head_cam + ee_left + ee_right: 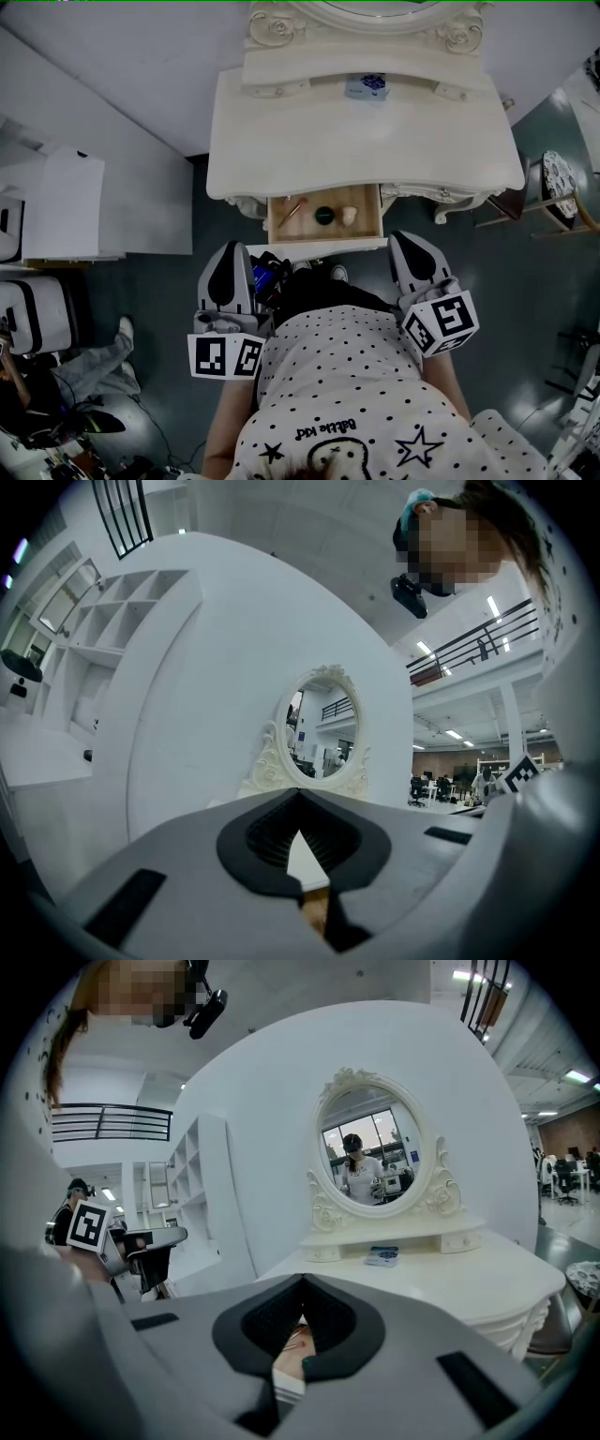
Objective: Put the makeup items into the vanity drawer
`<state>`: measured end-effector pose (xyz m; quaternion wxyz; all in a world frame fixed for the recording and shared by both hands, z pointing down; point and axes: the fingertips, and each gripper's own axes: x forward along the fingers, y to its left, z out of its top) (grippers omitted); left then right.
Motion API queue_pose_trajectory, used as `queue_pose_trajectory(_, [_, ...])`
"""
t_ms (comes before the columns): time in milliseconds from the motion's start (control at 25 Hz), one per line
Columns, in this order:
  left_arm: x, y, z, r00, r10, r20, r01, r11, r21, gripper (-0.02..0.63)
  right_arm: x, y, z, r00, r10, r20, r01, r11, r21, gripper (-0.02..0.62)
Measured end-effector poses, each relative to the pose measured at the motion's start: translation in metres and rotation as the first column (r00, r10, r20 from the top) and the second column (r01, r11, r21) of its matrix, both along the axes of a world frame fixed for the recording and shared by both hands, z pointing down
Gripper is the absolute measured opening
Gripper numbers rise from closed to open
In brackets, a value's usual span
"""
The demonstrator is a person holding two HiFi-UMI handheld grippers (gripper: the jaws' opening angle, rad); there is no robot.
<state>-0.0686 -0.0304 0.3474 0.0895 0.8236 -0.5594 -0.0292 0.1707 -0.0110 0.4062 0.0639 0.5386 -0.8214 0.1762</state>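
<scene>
In the head view the white vanity (356,141) has its middle drawer (367,201) pulled open. Inside lie a makeup brush (291,211), a round green pot (324,215) and a beige sponge (349,215). A small blue box (367,87) rests on the raised shelf under the mirror, and the box (382,1256) also shows in the right gripper view. My left gripper (228,255) and right gripper (410,246) hang side by side just in front of the drawer, near my body. Both are shut with nothing in them.
The oval mirror (368,1157) rises behind the vanity top. A white cabinet (61,206) stands to the left, a small side table with a patterned plate (561,183) to the right. Cables and gear (56,412) litter the floor at lower left.
</scene>
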Motion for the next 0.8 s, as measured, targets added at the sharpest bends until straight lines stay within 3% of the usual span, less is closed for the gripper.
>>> queue_pose_trajectory(800, [-0.0020, 0.0066, 0.0003, 1.000, -0.012, -0.004, 0.012, 1.000, 0.008, -0.005, -0.0010, 0.0013, 0.0025, 1.000, -0.011, 0.002, 0.011, 1.000, -0.009, 0.008])
